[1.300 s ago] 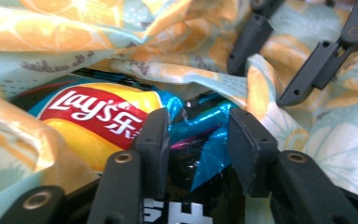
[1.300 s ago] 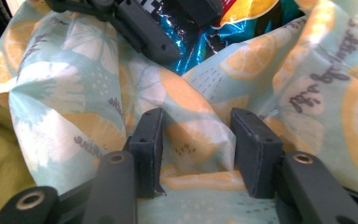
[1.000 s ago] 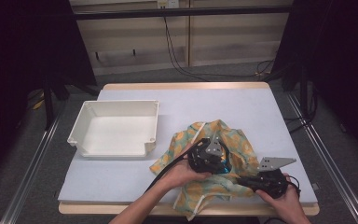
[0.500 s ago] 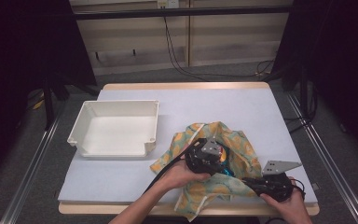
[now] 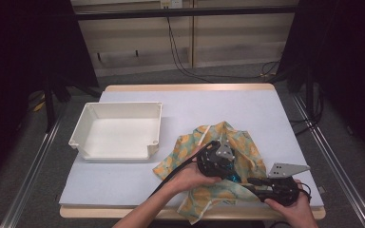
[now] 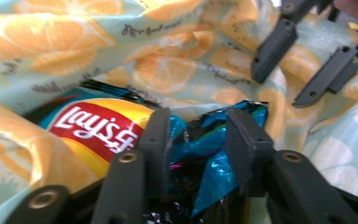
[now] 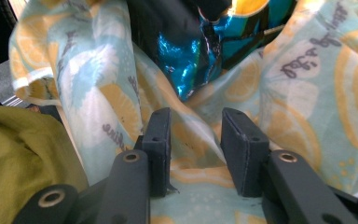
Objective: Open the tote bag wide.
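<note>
A cloth printed with orange slices lies bunched on the near right of the table. Tucked in its folds is a Lay's chip bag, also in the right gripper view as blue foil. My left gripper rests on the cloth. Its jaws have just been opening a little, and the bag's crumpled blue end fills the gap and touches both pads. My right gripper points left at the cloth's near edge. Its jaws have just been opening and stand apart over the cloth, gripping nothing.
A white tray stands on the left half of the pale mat. The table's wooden front edge runs just below the hands. A green sleeve shows at the left of the right gripper view. The right gripper's jaws are close ahead of the left gripper.
Both hands have stayed where they were over the cloth's near edge. From above I see no shift in the cloth or the tray.
</note>
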`<state>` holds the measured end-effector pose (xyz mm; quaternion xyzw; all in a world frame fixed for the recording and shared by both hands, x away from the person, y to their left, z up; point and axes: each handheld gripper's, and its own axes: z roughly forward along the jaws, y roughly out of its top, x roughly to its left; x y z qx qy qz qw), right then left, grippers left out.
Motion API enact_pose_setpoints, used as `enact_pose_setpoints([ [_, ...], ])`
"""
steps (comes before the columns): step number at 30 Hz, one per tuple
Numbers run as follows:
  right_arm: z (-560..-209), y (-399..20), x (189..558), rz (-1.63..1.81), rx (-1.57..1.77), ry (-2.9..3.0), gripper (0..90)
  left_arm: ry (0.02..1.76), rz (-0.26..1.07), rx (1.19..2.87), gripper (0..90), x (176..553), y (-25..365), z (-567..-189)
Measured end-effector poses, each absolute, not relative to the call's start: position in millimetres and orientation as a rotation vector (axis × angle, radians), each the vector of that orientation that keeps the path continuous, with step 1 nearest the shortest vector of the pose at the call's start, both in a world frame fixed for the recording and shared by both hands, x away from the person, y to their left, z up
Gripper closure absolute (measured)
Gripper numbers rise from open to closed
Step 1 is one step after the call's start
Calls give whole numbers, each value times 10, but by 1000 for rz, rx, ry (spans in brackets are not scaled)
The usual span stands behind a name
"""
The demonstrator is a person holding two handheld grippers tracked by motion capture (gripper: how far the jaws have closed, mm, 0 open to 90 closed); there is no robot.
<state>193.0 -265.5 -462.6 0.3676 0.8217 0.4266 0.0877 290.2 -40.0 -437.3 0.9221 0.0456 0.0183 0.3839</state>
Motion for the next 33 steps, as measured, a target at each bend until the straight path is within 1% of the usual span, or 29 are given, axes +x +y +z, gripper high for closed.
enact_pose_setpoints([
  [6, -4667, -2650, 1948, 1258, 1102, 2456, 606, 68, 51, 2376, 451, 2804, -359, -4411],
  [9, -4671, -2645, 1948, 1256, 1106, 2459, 598, 61, 52, 2388, 440, 2797, -379, -4459],
  [13, -4692, -2643, 1947, 1248, 1108, 2467, 589, 0, 152, 2424, 433, 2714, -420, -4505],
  [17, -4715, -2638, 1938, 1243, 1101, 2476, 581, -26, 173, 2442, 352, 2675, -444, -4532],
  [18, -4720, -2633, 1935, 1239, 1104, 2479, 581, -14, 206, 2445, 353, 2662, -462, -4545],
  [23, -4725, -2621, 1937, 1238, 1104, 2482, 573, 25, 242, 2457, 359, 2676, -510, -4551],
  [24, -4730, -2619, 1939, 1239, 1103, 2484, 572, 25, 257, 2455, 372, 2679, -500, -4551],
  [25, -4731, -2620, 1940, 1238, 1105, 2484, 572, 46, 258, 2440, 419, 2676, -492, -4563],
  [26, -4731, -2621, 1941, 1239, 1104, 2484, 572, 61, 265, 2430, 441, 2687, -480, -4567],
  [29, -4730, -2625, 1948, 1240, 1104, 2485, 572, 79, 238, 2424, 519, 2715, -455, -4573],
  [30, -4731, -2625, 1949, 1240, 1103, 2485, 572, 77, 208, 2424, 568, 2721, -454, -4580],
  [31, -4730, -2624, 1949, 1241, 1105, 2485, 572, 80, 169, 2426, 687, 2733, -453, -4604],
  [33, -4731, -2622, 1956, 1241, 1104, 2487, 572, 97, 158, 2413, 741, 2736, -449, -4619],
])
